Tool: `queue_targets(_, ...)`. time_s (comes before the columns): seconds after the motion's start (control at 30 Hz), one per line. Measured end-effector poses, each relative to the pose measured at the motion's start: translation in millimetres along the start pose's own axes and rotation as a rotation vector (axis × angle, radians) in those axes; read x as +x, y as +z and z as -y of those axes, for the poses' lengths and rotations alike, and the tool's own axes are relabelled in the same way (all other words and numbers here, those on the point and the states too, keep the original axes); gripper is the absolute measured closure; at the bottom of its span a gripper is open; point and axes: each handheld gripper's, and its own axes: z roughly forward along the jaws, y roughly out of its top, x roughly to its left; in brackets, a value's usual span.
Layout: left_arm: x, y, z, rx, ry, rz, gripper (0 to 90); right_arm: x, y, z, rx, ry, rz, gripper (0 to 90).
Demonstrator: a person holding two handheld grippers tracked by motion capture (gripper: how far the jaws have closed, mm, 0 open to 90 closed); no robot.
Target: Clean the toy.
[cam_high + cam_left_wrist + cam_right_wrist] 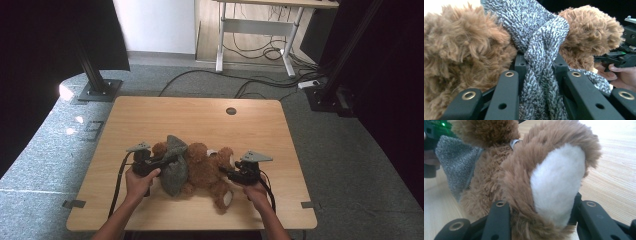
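A brown teddy bear (205,170) lies across the near middle of the wooden table (200,120), with a grey knitted cloth (175,167) around its left part. My left gripper (167,161) comes in from the left and is shut on a bunched fold of that cloth (541,57), with brown fur (461,50) on both sides. My right gripper (223,171) is shut on the bear's foot, whose white sole (556,182) faces the camera between the jaws. The right gripper view has the grey cloth (456,165) at its left, and the left gripper (431,130) behind it.
A round cable hole (231,111) sits near the table's far edge. Beyond the table, cables (250,80) run over the grey floor to a white-legged desk (260,25). Black stand bases stand at the left (100,90) and right (325,97).
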Motion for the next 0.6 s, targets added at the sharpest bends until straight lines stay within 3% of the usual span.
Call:
queue_targets(0.13,-10.1,-4.0,-8.3,0.003,0.018,0.01,72.3,-0.6,-0.1,1.3,-0.002,-0.006,0.006,60.8)
queue_targets(0.3,-41.6,4.0,-34.5,-0.003,0.097,0.058,72.2,-1.6,1.4,1.8,-0.001,-0.015,0.016,61.6)
queue_targets(0.4,-63.6,18.1,-53.0,-0.006,0.125,0.099,72.1,0.6,1.2,2.2,-0.001,-0.034,0.02,61.7)
queue_targets(0.6,-107.4,62.3,-77.0,0.047,0.177,0.151,72.0,2.7,1.3,3.1,-0.006,-0.053,0.029,61.7)
